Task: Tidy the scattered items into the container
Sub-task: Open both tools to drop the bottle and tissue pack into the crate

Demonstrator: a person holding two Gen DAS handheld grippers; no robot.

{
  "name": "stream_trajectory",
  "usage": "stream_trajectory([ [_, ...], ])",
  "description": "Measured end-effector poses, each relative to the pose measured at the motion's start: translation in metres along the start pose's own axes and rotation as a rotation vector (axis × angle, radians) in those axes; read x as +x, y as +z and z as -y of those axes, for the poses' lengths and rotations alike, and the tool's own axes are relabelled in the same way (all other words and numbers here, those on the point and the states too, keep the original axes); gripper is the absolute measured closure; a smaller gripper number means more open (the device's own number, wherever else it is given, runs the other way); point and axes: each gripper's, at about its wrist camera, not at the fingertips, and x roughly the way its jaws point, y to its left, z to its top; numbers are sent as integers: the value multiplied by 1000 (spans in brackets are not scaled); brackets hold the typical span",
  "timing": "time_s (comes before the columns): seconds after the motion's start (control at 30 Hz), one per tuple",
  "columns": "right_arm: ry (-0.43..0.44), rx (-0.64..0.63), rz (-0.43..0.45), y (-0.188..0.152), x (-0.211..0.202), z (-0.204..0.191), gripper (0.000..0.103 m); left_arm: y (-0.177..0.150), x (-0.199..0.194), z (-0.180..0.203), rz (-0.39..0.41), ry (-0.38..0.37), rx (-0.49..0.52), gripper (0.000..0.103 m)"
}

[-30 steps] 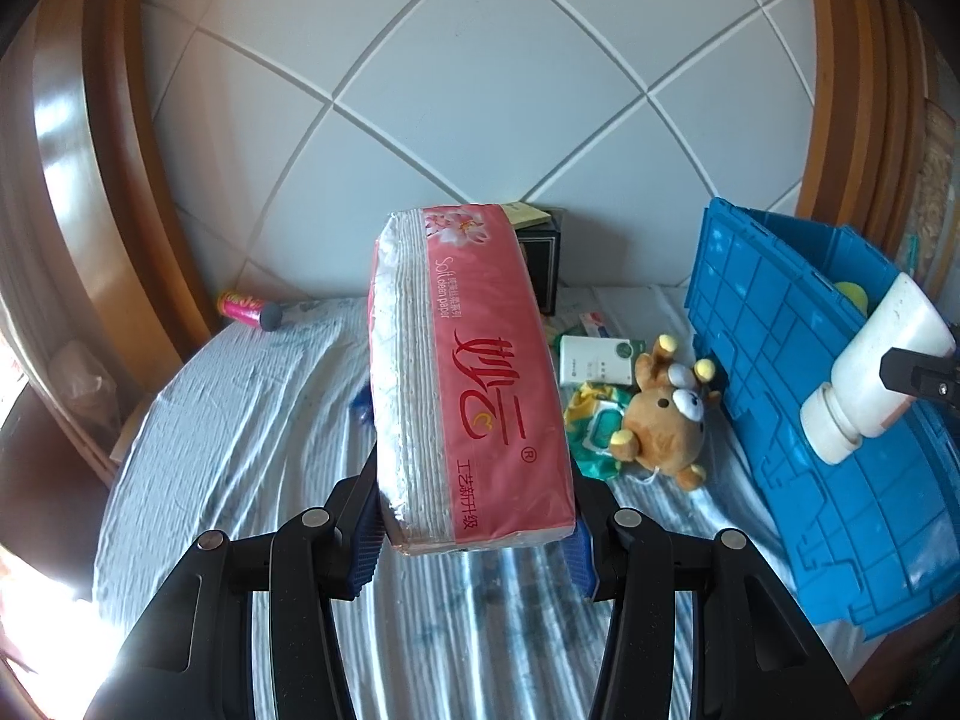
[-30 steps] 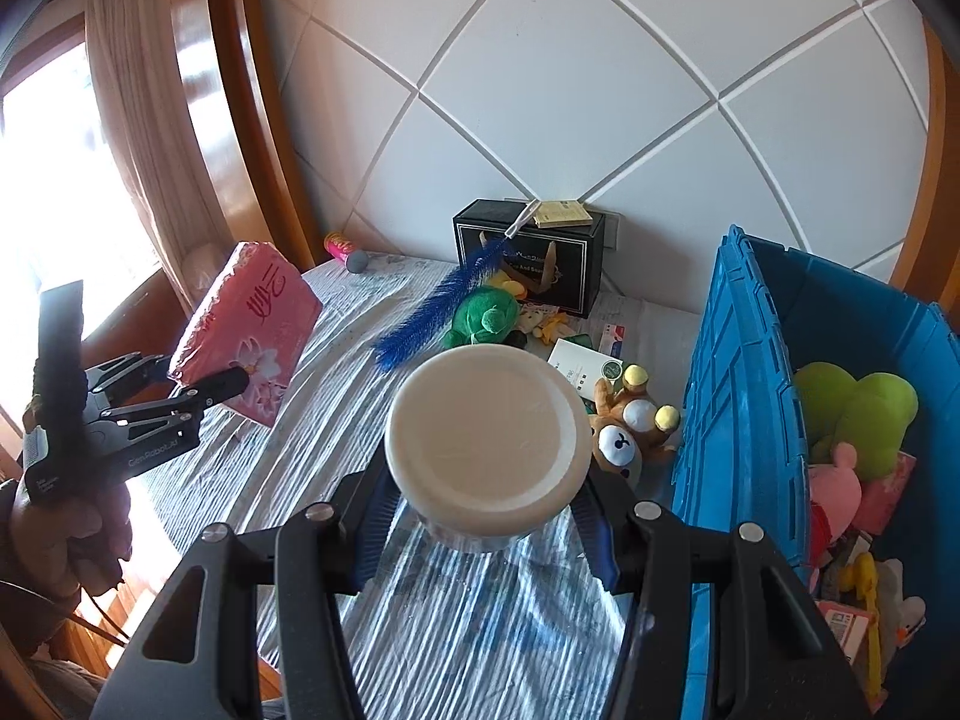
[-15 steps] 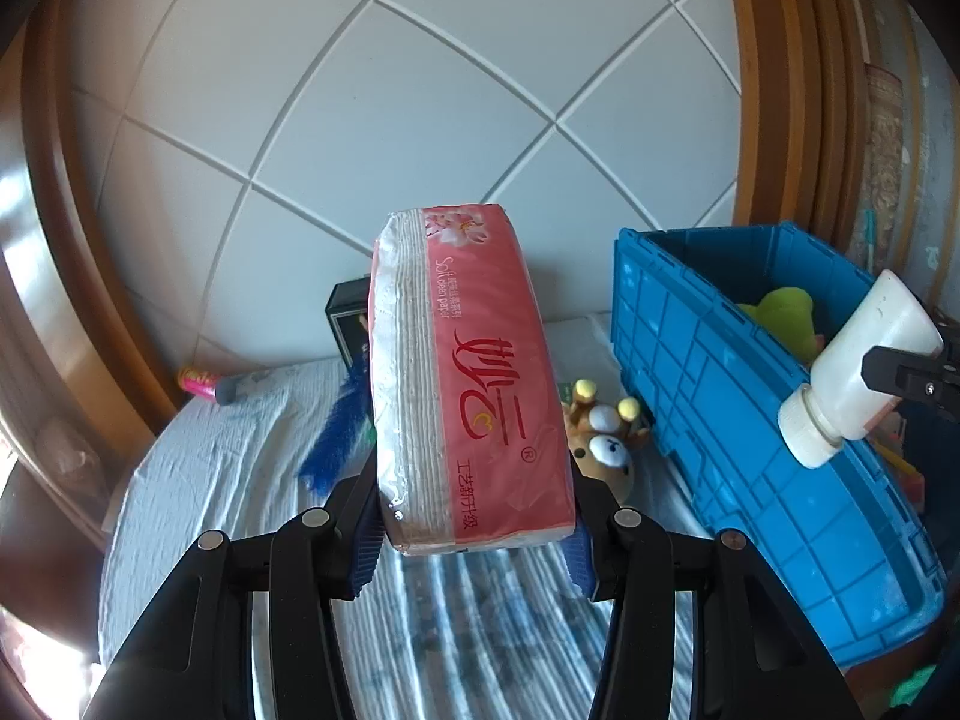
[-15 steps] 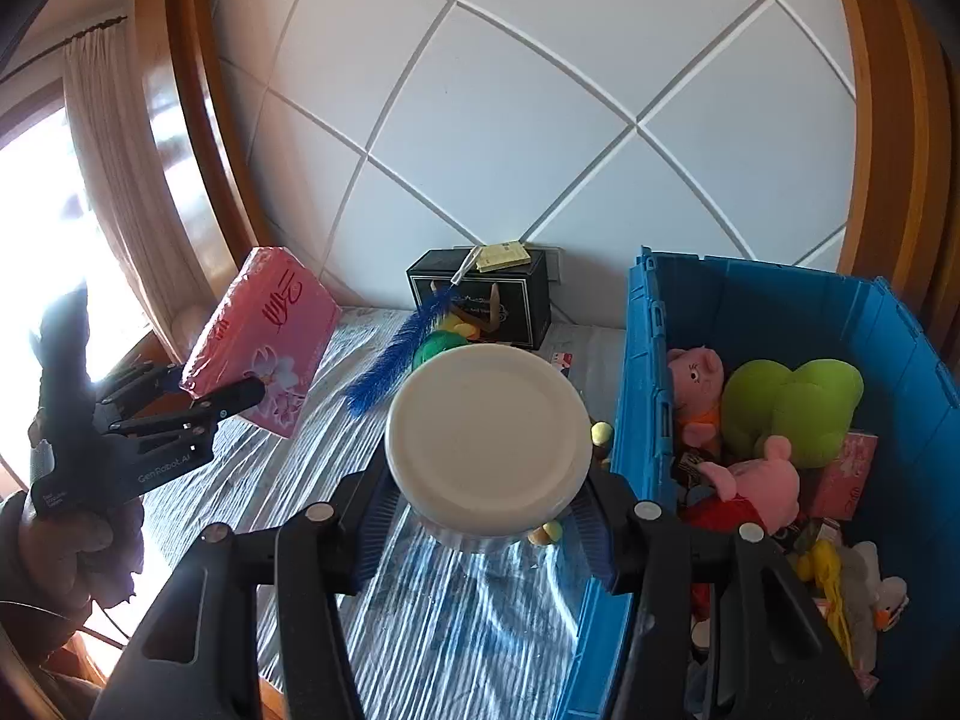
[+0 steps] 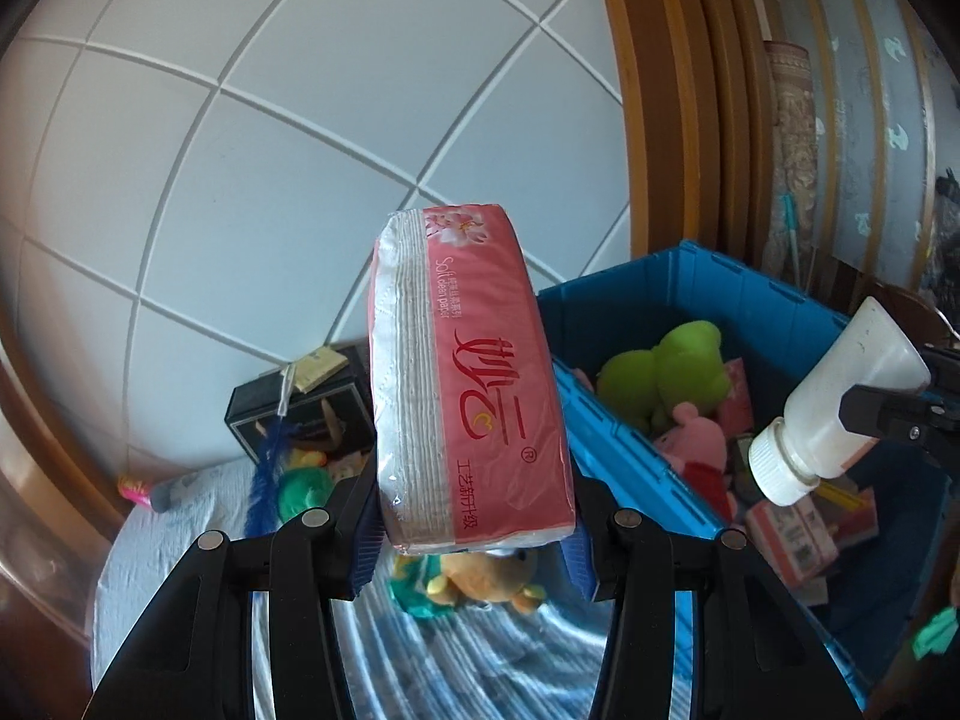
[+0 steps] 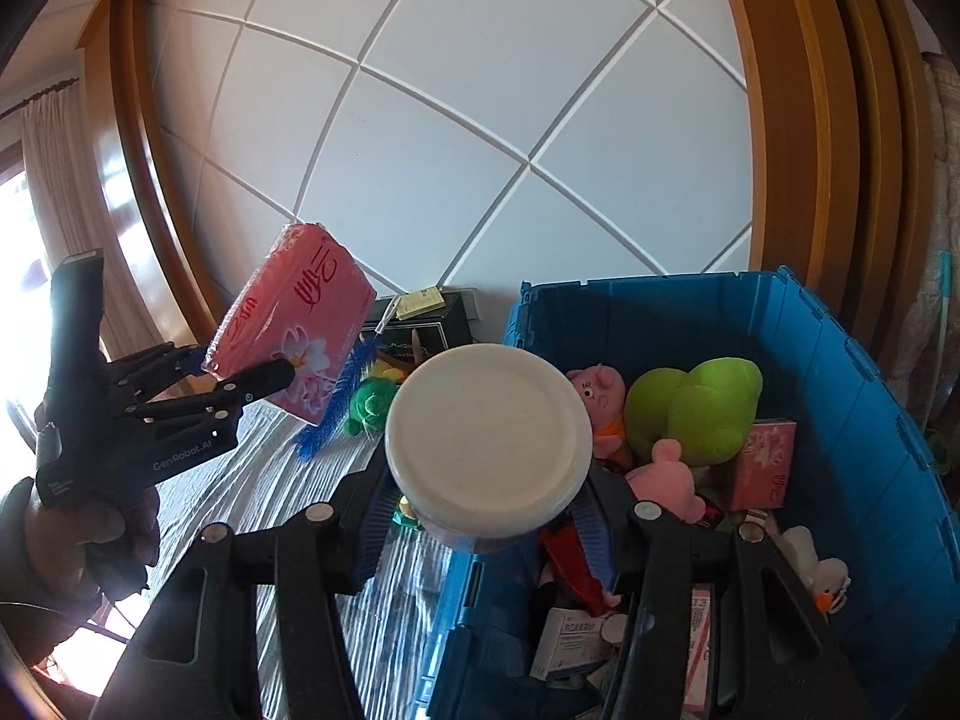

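My left gripper is shut on a pink tissue pack and holds it in the air, left of the blue crate; the pack also shows in the right wrist view. My right gripper is shut on a white plastic bottle, base toward the camera, over the crate's left wall. In the left wrist view the bottle hangs cap down over the crate. The crate holds plush toys and boxes.
On the striped cloth lie a brown plush, a green plush, a blue feather brush, a black box and a pink tube. A tiled wall stands behind, wooden frames on both sides.
Both grippers have moved right and up with their loads. The bottle now hangs over the crate's inside, and the tissue pack is nearer the crate.
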Motion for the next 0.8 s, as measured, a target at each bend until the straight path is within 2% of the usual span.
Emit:
stream_trajectory([
  [0.3, -105, 47, 14, 9, -12, 57, 51, 51, 29, 54, 44, -90, 73, 55],
  [0.53, -187, 112, 10, 12, -14, 106, 50, 83, 55, 91, 42, -179, 101, 55],
  [0.7, -233, 132, 33, 19, -18, 122, 50, 103, 75, 112, 33, -212, 102, 54],
  [0.73, -255, 134, 41, 21, -19, 125, 50, 107, 79, 115, 29, -221, 97, 51],
  [0.77, -271, 135, 36, 22, -17, 127, 47, 109, 82, 119, 17, -234, 94, 44],
  [0.8, -281, 140, 28, 23, -16, 129, 29, 112, 87, 124, -4, -257, 99, 37],
])
